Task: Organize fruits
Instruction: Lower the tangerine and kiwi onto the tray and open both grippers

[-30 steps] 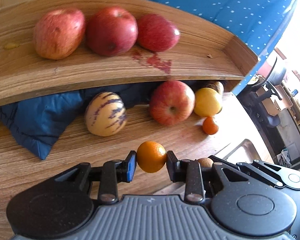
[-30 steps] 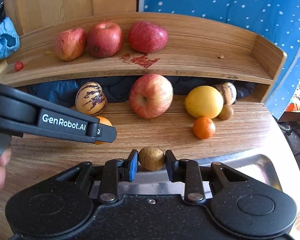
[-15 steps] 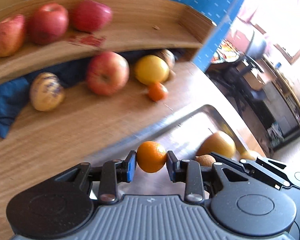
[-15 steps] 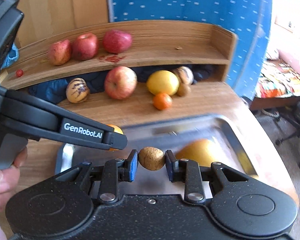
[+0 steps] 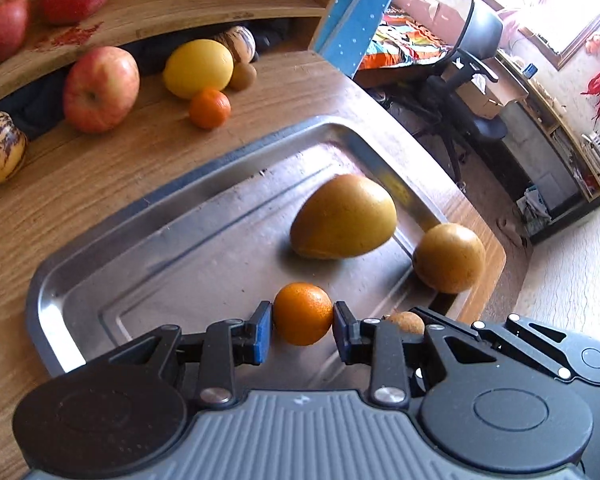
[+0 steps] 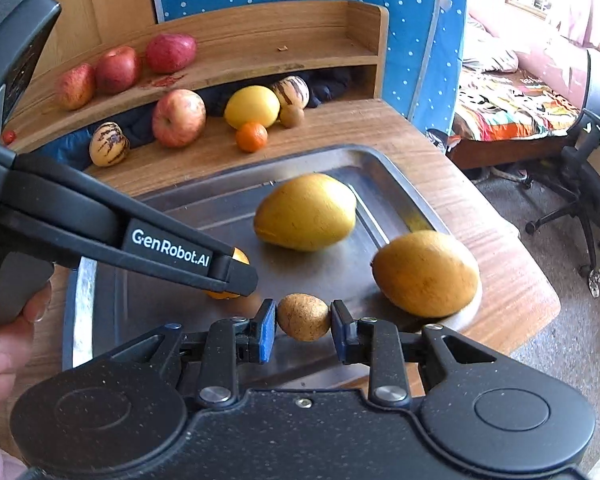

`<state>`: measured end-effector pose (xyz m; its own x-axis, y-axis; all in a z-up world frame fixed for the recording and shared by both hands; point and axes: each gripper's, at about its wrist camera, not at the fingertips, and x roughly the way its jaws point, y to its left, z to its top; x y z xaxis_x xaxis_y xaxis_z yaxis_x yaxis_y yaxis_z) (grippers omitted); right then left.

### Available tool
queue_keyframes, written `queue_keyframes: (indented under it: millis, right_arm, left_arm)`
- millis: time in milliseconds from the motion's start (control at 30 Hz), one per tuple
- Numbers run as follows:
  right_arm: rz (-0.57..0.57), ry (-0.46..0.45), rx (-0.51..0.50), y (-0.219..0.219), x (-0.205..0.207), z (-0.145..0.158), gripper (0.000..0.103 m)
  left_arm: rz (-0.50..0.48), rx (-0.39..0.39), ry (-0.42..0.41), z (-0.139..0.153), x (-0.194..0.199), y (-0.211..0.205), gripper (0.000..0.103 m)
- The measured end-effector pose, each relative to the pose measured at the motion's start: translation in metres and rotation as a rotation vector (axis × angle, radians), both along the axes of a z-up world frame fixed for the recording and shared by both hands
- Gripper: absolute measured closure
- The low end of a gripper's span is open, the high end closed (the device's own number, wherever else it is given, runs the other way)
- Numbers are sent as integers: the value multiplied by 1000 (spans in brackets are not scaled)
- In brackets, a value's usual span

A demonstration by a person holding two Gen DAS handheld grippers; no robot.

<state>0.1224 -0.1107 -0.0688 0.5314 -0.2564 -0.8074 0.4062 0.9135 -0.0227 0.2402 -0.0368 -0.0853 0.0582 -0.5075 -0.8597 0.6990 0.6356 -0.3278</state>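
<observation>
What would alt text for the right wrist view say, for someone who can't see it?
A handheld right gripper pinches a small brown kiwi over a metal tray holding two mangoes. The left gripper reaches in beside it with an orange; more fruit lies behind.

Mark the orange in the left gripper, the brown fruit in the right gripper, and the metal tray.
orange [image 5: 302, 313], left wrist view, middle of its peel.
brown fruit [image 6: 303, 317], right wrist view, middle of its speckled skin.
metal tray [image 5: 180, 276], left wrist view, bare floor.
</observation>
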Motion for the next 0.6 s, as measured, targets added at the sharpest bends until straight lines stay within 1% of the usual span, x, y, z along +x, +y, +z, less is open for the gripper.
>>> queue_keyframes:
  millis: [133,267,433,467,533,567,600]
  right_arm:
    - [7,10,19,-4,-1,-3,72]
    - [22,21,29,-6,-1,-5,72]
    - [44,27,38,-7,-4,-6,71]
    - [49,27,40,-7,-5,-6,69]
    - [58,27,32,-6,-8,-5,67]
    - [63,23,30,-6,-9,-4,65]
    - [67,20,27,-5,-11,-3,61]
  left_arm:
    - [5,11,3,0,-3,-2,68]
    - [15,35,25,-3,-3,-2,68]
    - [47,34,23,-2,-7,3,67]
    - [54,35,23,-2,-8,4,67]
    - [71,36,23,-1,-9,7,62]
    - [81,35,21,0,-10,9,61]
    - [90,33,17,2,-11,10,57]
